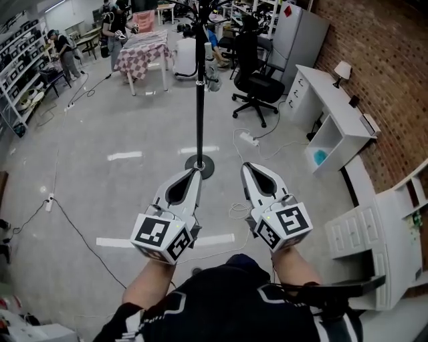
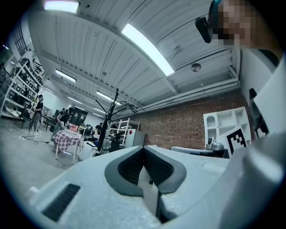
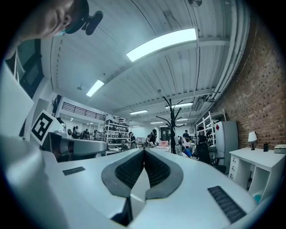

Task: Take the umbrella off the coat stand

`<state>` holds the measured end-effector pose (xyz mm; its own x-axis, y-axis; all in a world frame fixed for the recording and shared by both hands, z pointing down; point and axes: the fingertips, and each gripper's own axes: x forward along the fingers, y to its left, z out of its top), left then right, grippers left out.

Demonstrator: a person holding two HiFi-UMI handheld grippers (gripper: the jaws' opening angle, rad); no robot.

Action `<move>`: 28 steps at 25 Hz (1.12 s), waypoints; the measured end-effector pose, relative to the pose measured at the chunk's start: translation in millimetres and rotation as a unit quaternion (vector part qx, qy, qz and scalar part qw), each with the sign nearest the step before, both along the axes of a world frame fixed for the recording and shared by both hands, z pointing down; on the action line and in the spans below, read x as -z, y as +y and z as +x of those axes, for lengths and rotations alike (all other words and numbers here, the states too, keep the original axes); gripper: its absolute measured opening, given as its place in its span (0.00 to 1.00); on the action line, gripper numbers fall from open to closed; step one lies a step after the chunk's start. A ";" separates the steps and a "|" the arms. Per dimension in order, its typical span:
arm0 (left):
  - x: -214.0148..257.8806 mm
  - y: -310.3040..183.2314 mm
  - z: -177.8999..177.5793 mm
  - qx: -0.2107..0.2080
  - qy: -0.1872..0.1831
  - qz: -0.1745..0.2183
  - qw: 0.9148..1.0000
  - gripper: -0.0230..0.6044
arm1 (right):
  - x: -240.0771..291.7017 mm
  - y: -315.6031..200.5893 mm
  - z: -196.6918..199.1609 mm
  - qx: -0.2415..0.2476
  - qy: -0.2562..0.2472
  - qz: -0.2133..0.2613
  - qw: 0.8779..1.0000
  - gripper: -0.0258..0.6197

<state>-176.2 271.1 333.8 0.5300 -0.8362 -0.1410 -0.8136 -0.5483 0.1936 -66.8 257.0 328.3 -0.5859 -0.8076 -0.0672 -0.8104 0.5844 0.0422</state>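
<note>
Both my left claw (image 1: 194, 172) and right claw (image 1: 249, 167) are clenched and empty, well apart from the coat stand (image 1: 199, 93) ahead, so I should step closer and open one toward its top hooks (image 1: 200, 10), where the umbrella is too small to make out.

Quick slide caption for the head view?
Shut and empty, left gripper and right gripper side by side before the black coat stand.

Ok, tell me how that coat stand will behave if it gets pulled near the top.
The coat stand is a tall thin pole on a small round base, so a sideways tug up high would probably tip it. The smooth floor may also let the base slide. It looks rigid.
</note>
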 end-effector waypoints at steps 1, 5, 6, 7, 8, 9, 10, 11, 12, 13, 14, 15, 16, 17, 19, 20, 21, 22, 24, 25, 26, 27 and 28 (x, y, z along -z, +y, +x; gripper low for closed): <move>-1.1 -2.0 -1.0 -0.001 0.001 -0.001 1.000 0.05 | -1.5 -1.9 -0.3 -0.001 0.001 -0.002 1.000 0.05; -4.8 -15.2 2.5 -0.003 0.001 -0.004 1.000 0.05 | -5.0 -15.3 4.8 -0.002 -0.003 -0.004 1.000 0.05; -4.5 -20.6 3.6 -0.002 0.000 -0.003 1.000 0.05 | -5.0 -21.0 6.6 -0.001 -0.007 -0.003 1.000 0.05; -3.8 -26.6 4.8 0.000 -0.002 -0.002 1.000 0.05 | -4.9 -27.6 8.7 0.000 -0.010 -0.002 1.000 0.05; -3.1 -33.1 6.1 0.003 -0.005 0.000 1.000 0.05 | -4.9 -34.8 11.0 0.001 -0.013 -0.001 1.000 0.05; -2.4 -39.8 7.5 0.005 -0.008 0.001 1.000 0.05 | -5.1 -42.6 13.4 0.001 -0.017 -0.002 1.000 0.05; -1.6 -46.4 9.0 0.007 -0.010 0.001 1.000 0.05 | -5.2 -50.6 15.6 0.002 -0.019 -0.003 1.000 0.05; -0.6 -52.9 10.6 0.009 -0.011 0.000 1.000 0.05 | -4.7 -58.5 17.5 0.003 -0.022 -0.005 1.000 0.05; 0.8 -59.3 12.6 0.010 -0.013 0.001 1.000 0.05 | -3.3 -66.2 19.0 0.005 -0.024 -0.004 1.000 0.05; 2.5 -65.6 15.0 0.010 -0.015 0.002 1.000 0.05 | -1.2 -73.7 20.4 0.007 -0.026 -0.002 1.000 0.05; 4.2 -72.1 18.0 0.009 -0.017 0.003 1.000 0.05 | 1.1 -81.1 21.9 0.010 -0.027 0.001 1.000 0.05; 5.8 -79.0 21.0 0.007 -0.016 0.004 1.000 0.05 | 3.0 -88.6 23.8 0.012 -0.027 0.003 1.000 0.05; 7.1 -86.4 23.6 0.008 -0.013 0.004 1.000 0.05 | 4.3 -96.3 25.8 0.014 -0.027 0.005 1.000 0.05; 8.2 -94.1 25.7 0.010 -0.010 0.004 1.000 0.05 | 5.2 -104.0 27.7 0.016 -0.027 0.005 0.999 0.05; 9.5 -109.7 29.6 0.016 -0.008 0.004 1.000 0.05 | 5.9 -118.9 31.6 0.022 -0.025 0.005 0.999 0.05; 9.6 -117.3 31.4 0.019 -0.008 0.004 1.000 0.05 | 5.8 -126.1 33.9 0.023 -0.023 0.005 0.999 0.05; 9.4 -124.7 33.3 0.022 -0.009 0.004 1.000 0.05 | 5.3 -133.4 36.3 0.024 -0.023 0.005 0.999 0.05; 9.0 -132.1 35.1 0.025 -0.009 0.003 1.000 0.05 | 4.6 -140.6 38.7 0.025 -0.023 0.004 0.999 0.05; 7.2 -145.9 39.1 0.028 -0.011 0.001 1.000 0.05 | 3.0 -154.1 42.6 0.027 -0.024 0.002 0.999 0.05; 6.5 -152.2 41.2 0.030 -0.012 0.001 0.999 0.05 | 2.5 -160.3 44.2 0.029 -0.024 0.002 0.999 0.05; 6.4 -157.7 43.3 0.031 -0.012 0.002 0.999 0.05 | 2.3 -166.0 46.0 0.030 -0.025 0.002 0.999 0.05; 6.9 -162.6 45.3 0.032 -0.011 0.004 0.999 0.05 | 2.5 -171.2 47.9 0.032 -0.025 0.003 0.999 0.05; 7.8 -167.1 47.3 0.034 -0.011 0.006 0.999 0.05 | 3.0 -176.1 50.2 0.033 -0.026 0.004 0.999 0.05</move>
